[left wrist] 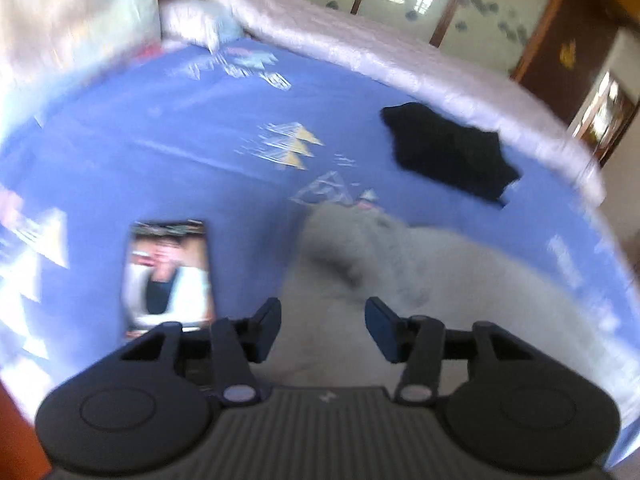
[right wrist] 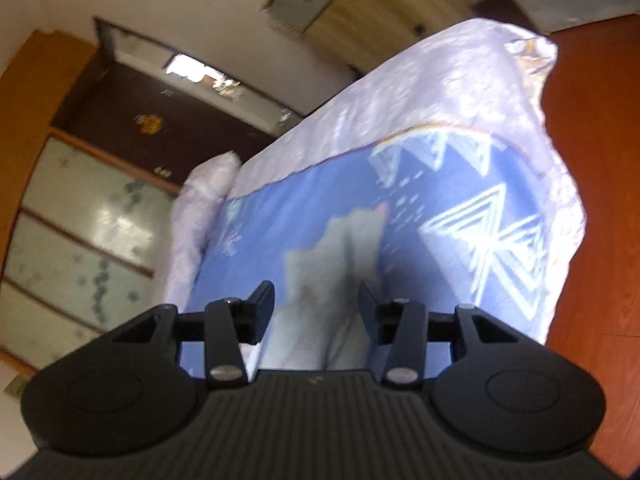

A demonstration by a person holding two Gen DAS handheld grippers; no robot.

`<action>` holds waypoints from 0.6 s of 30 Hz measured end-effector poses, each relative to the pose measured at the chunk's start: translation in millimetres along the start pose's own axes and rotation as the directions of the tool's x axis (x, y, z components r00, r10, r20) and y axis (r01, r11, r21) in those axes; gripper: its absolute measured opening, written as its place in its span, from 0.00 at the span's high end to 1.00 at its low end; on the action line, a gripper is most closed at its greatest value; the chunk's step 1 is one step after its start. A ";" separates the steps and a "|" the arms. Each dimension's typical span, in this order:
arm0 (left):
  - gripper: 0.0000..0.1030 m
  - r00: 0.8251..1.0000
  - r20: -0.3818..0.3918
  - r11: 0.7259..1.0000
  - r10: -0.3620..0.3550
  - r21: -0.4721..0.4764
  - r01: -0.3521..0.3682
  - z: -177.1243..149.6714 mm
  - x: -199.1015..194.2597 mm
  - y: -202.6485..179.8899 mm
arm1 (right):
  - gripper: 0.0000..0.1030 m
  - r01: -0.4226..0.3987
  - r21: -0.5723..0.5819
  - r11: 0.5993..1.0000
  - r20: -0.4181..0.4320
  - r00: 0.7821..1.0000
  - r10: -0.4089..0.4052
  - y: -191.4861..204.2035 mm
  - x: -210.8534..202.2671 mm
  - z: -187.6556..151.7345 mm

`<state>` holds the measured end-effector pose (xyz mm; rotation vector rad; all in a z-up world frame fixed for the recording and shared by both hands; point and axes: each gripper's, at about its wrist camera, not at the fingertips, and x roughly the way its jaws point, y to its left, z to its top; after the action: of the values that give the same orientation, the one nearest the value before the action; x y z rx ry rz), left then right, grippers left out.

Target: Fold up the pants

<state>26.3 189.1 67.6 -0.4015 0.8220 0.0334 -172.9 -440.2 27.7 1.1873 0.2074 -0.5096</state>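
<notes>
While both views blur, a blue sheet (left wrist: 192,152) printed with pale triangles covers the bed, and everything else is placed against it. At its left edge in the left wrist view lie pale pillows (left wrist: 72,16), and nearer the camera a phone (left wrist: 168,276) rests face up on the sheet, its screen lit. Just right of the phone, the grey pants (left wrist: 400,272) lie rumpled on the sheet, with the left gripper (left wrist: 323,326) above them, its jaws apart and nothing pinched between them. Farther right, a black garment (left wrist: 448,152) sits near the sheet's far edge beside a white quilt (left wrist: 400,60). Seen from the right wrist, the right gripper (right wrist: 316,312) likewise stands apart over the pants (right wrist: 332,256), gripping nothing.
</notes>
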 end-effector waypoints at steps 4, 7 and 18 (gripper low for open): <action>0.49 0.995 -0.081 0.994 -0.056 -0.095 0.048 10.8 44.9 -12.1 | 0.52 -0.027 -0.014 1.000 -0.085 0.996 0.025 4.0 7.4 -23.6; 0.49 0.986 -0.156 0.985 -0.052 -0.169 0.025 14.6 81.9 -15.8 | 0.52 -0.015 -0.019 1.000 -0.134 0.991 0.012 -2.7 17.5 -31.9; 0.93 0.986 -0.148 0.959 -0.079 -0.282 0.034 27.8 99.2 -17.8 | 0.52 0.018 0.002 1.000 -0.093 0.996 -0.017 -13.9 29.7 -18.1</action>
<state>117.1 170.4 19.3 -0.7007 0.9660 0.0650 -151.8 -435.3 -2.9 1.2143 0.2971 -0.4705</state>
